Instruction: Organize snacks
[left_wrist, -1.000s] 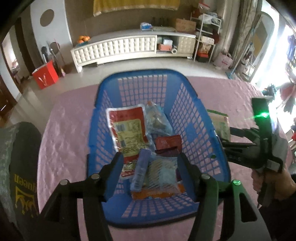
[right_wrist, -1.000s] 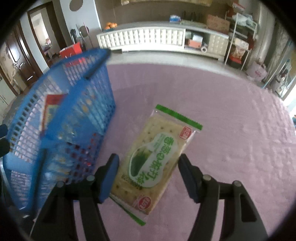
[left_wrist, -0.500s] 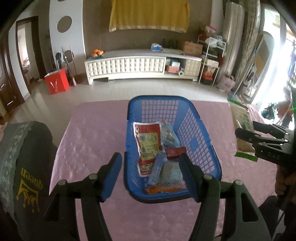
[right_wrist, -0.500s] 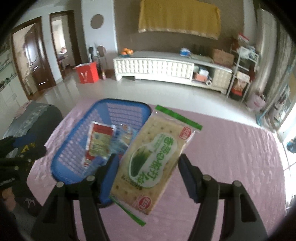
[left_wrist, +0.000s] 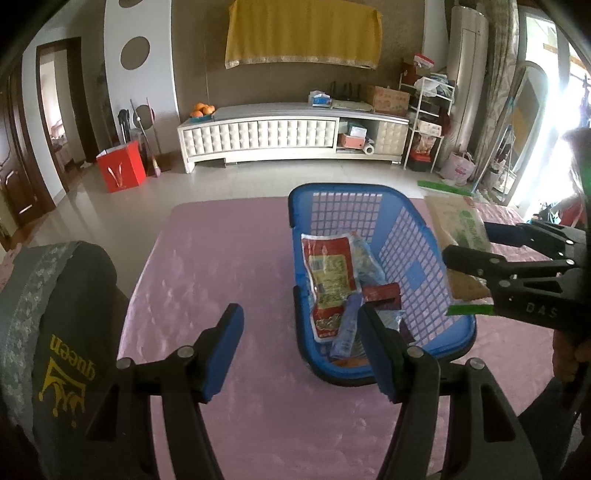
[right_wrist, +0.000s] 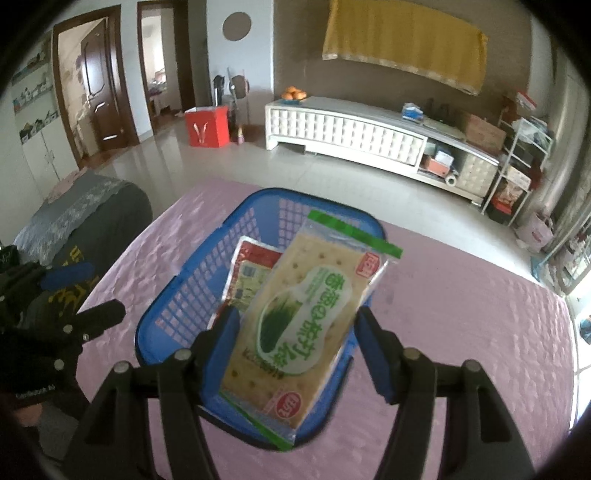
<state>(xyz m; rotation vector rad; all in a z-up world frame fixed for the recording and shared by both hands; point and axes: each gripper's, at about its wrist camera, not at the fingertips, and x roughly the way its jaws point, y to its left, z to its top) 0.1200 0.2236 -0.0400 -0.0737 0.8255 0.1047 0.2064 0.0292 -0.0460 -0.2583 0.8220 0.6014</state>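
A blue plastic basket (left_wrist: 417, 258) (right_wrist: 192, 291) stands on the pink table and holds several snack packs, among them a red and yellow pack (left_wrist: 328, 273) (right_wrist: 251, 273). My right gripper (right_wrist: 291, 347) is shut on a cracker pack with green print (right_wrist: 303, 321) and holds it in the air above the basket's near right side. From the left wrist view the cracker pack (left_wrist: 458, 229) and the right gripper (left_wrist: 517, 254) hang over the basket's right wall. My left gripper (left_wrist: 301, 352) is open and empty, low over the table at the basket's near left corner.
The pink tablecloth (left_wrist: 229, 258) covers the table. A grey chair back with yellow lettering (left_wrist: 48, 325) stands at the table's left edge. Beyond the table are a white low cabinet (left_wrist: 280, 133) and a red box (left_wrist: 120, 171) on the floor.
My right gripper has lifted the cracker pack off the table and carried it left over the basket. My left gripper has pulled back and left, out of the basket.
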